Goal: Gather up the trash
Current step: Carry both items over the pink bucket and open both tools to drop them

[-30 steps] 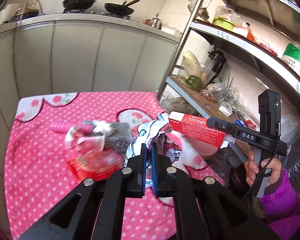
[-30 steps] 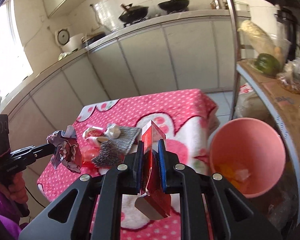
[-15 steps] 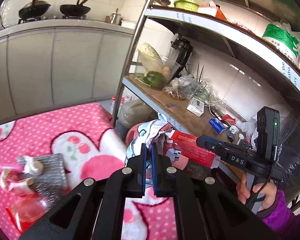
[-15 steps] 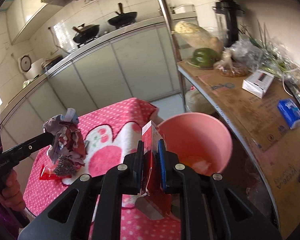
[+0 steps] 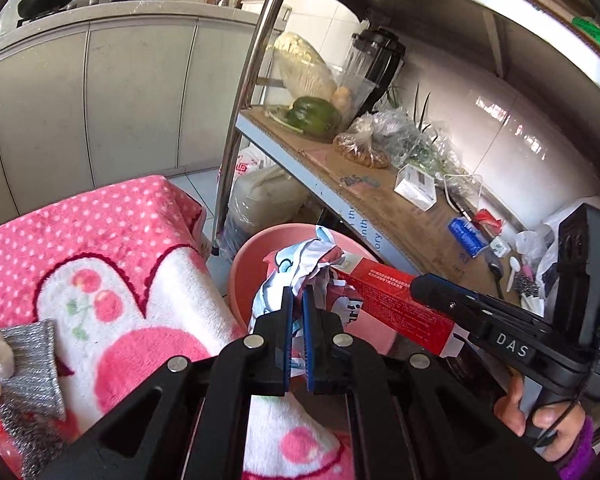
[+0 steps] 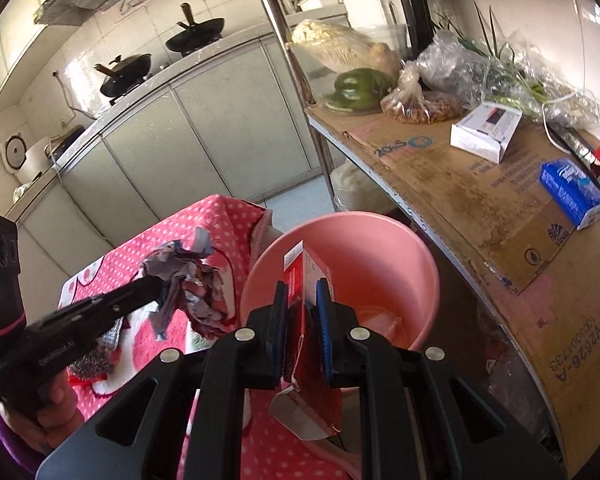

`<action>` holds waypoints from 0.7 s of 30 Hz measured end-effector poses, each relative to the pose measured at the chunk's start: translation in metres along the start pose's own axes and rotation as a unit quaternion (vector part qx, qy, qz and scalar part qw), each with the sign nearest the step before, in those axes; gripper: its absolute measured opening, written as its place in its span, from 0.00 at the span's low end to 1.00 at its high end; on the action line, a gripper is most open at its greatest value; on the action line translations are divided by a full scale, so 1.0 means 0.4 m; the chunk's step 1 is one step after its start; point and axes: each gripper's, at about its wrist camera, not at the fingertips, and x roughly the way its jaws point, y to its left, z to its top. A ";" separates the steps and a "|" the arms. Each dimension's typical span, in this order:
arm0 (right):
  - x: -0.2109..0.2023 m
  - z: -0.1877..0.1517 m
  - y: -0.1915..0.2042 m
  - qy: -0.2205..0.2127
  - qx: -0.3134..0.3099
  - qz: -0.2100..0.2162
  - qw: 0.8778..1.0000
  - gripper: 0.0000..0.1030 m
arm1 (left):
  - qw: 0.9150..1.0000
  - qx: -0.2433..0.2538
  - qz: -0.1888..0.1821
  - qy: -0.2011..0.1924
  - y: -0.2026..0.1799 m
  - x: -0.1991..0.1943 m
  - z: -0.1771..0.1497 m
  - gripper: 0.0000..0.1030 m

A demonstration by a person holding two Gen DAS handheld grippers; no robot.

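My left gripper [image 5: 297,300] is shut on a crumpled printed wrapper [image 5: 300,264], which hangs over the near rim of the pink bin [image 5: 240,276]. The same wrapper [image 6: 188,284] shows in the right wrist view, held just left of the bin [image 6: 380,248]. My right gripper [image 6: 302,292] is shut on a flat red carton [image 6: 300,272], whose top end reaches over the bin's rim. That red carton [image 5: 388,300] lies right of the wrapper in the left wrist view, with the right gripper [image 5: 420,286] clamped on it. Some scraps lie at the bin's bottom.
The bin stands between the table with the pink dotted cloth [image 5: 100,260] and a metal rack [image 6: 480,200] with cardboard, boxes, bagged greens and a green pepper. A silver pad [image 5: 32,360] and other litter lie on the cloth at the left. Grey cabinets [image 5: 100,100] stand behind.
Both grippers swung right from over the litter on the table to the pink bin and sank a little. Each kept its hold: wrapper in the left, red carton in the right.
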 end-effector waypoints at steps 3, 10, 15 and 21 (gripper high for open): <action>0.038 0.000 -0.008 0.009 0.014 -0.014 1.000 0.14 | 1.000 0.002 0.009 0.016 -0.005 0.058 -0.003 0.04; 0.105 -0.012 -0.038 0.031 0.055 -0.034 0.997 0.14 | 0.999 -0.015 0.019 0.046 0.011 0.157 -0.035 0.04; 0.137 -0.017 -0.047 0.038 0.067 -0.041 0.996 0.14 | 0.998 -0.019 0.026 0.057 0.022 0.193 -0.057 0.04; 0.154 -0.027 -0.055 0.044 0.072 -0.047 0.995 0.15 | 0.998 -0.022 0.028 0.059 0.024 0.192 -0.051 0.06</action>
